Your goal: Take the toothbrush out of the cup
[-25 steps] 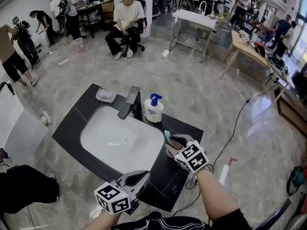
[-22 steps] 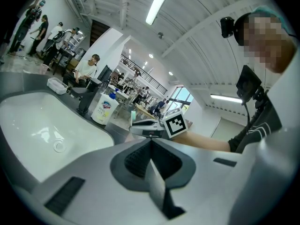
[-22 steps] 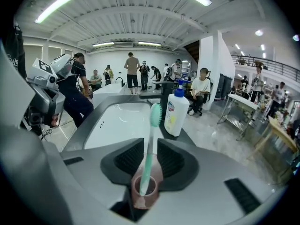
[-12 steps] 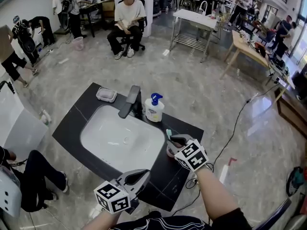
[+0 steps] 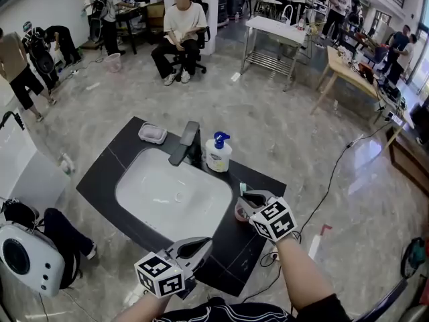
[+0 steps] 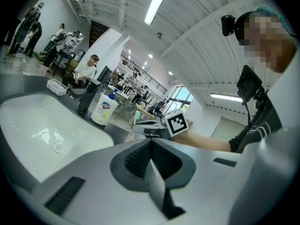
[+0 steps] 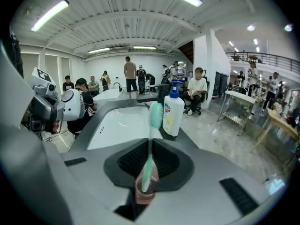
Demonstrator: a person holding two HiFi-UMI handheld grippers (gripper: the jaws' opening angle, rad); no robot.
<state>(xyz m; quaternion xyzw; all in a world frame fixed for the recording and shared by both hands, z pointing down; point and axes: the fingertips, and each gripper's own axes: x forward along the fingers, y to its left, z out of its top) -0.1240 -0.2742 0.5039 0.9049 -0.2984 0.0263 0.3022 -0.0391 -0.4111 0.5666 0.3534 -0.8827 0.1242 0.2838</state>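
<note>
A green toothbrush [image 7: 149,159] stands upright in a small pink cup [image 7: 144,192] on the dark countertop, to the right of the basin. My right gripper [image 7: 149,142] reaches over the cup; its jaws are closing, and the pads press on the brush handle between them. From above, the brush head [image 5: 242,188] pokes up just past the right gripper [image 5: 249,198], and the cup [image 5: 240,214] shows beneath it. The left gripper [image 5: 201,245] hovers at the counter's front edge, shut and holding nothing; its jaws [image 6: 151,142] meet in one seam.
A white basin [image 5: 134,180] is set in the black counter [image 5: 100,176]. Behind it stand a dark faucet [image 5: 185,143], a pump bottle [image 5: 218,154] and a soap dish [image 5: 153,134]. People sit and walk on the floor beyond. A white device [image 5: 23,263] sits lower left.
The right gripper's jaws have narrowed from wide open to closed around the toothbrush handle. Both hands stayed where they were. A white device came into view at lower left.
</note>
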